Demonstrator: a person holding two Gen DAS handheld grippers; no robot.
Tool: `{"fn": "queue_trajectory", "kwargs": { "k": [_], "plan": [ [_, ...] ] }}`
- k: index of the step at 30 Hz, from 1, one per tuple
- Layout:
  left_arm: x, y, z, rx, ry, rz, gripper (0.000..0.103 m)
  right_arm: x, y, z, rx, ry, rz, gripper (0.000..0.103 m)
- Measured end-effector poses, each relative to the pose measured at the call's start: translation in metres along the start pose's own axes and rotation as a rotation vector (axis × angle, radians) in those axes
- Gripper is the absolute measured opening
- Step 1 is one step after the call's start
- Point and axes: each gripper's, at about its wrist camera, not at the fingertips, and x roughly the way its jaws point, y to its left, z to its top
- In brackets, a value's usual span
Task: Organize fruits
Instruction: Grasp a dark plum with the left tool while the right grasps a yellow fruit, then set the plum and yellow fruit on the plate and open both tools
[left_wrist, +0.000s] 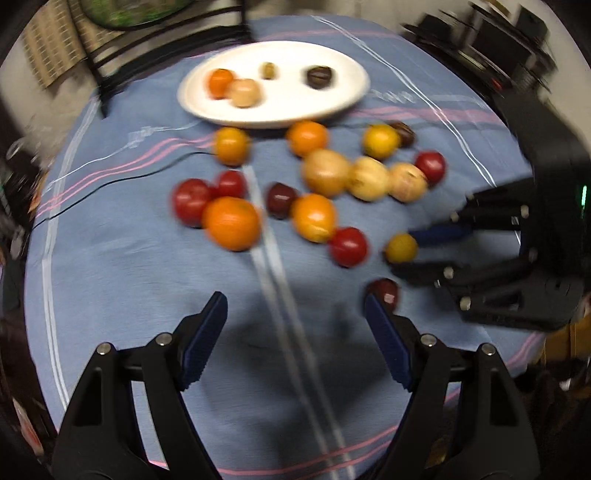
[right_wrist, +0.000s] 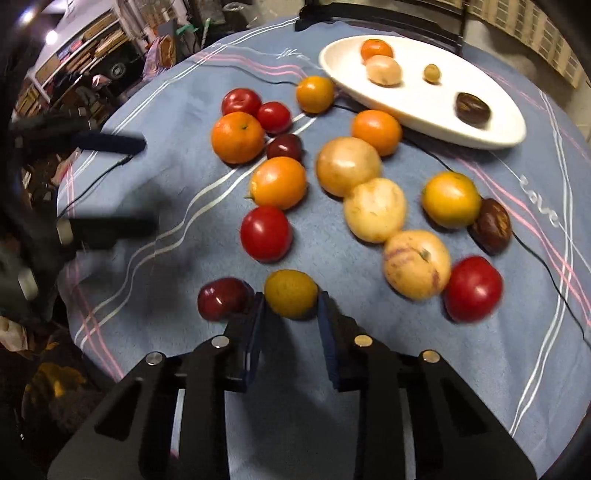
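Several oranges, red tomatoes, pale yellow fruits and dark plums lie scattered on a blue cloth. A white plate (left_wrist: 273, 86) at the far side holds an orange, a pale fruit, a small olive-coloured fruit and a dark fruit; it also shows in the right wrist view (right_wrist: 424, 99). My right gripper (right_wrist: 291, 301) is shut on a small yellow fruit (right_wrist: 291, 293), seen too in the left wrist view (left_wrist: 402, 248). A dark red plum (right_wrist: 221, 298) lies just left of it. My left gripper (left_wrist: 295, 306) is open and empty above bare cloth, in front of the fruit.
A thin black cable (left_wrist: 110, 181) runs across the cloth near the plate. A dark chair (left_wrist: 166, 40) stands behind the table. Cluttered shelves (right_wrist: 74, 55) lie beyond the table edge.
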Motion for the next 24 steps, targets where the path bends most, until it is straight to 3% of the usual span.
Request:
{"fn": "queue_trajectory", "kwargs": {
  "k": [10, 11, 12, 13, 14, 15, 18, 24],
  "plan": [
    [0.031, -0.039, 0.006, 0.063, 0.027, -0.029, 0.078, -0.024, -0.028, -0.021, 0.115, -0.041, 0.026, 0.028],
    [0.035, -0.040, 0.008, 0.057, 0.031, -0.025, 0.072, -0.024, -0.027, -0.021, 0.118, -0.037, 0.026, 0.028],
    [0.039, -0.040, 0.009, 0.056, 0.039, -0.027, 0.054, -0.024, -0.029, -0.022, 0.122, -0.034, 0.023, 0.028],
    [0.042, -0.040, 0.010, 0.055, 0.053, -0.056, 0.048, -0.024, -0.030, -0.023, 0.129, -0.032, 0.021, 0.028],
    [0.043, -0.041, 0.010, 0.049, 0.060, -0.098, 0.031, -0.024, -0.033, -0.025, 0.143, -0.032, 0.026, 0.028],
    [0.040, -0.045, 0.009, 0.057, 0.058, -0.117, 0.026, -0.025, -0.035, -0.027, 0.153, -0.032, 0.027, 0.028],
    [0.036, -0.051, 0.007, 0.104, 0.051, -0.088, 0.026, -0.026, -0.038, -0.030, 0.170, -0.036, 0.038, 0.028],
    [0.005, -0.020, 0.020, 0.012, -0.006, -0.132, 0.026, -0.039, -0.044, -0.019, 0.174, -0.075, 0.044, 0.028]
  ]
}}
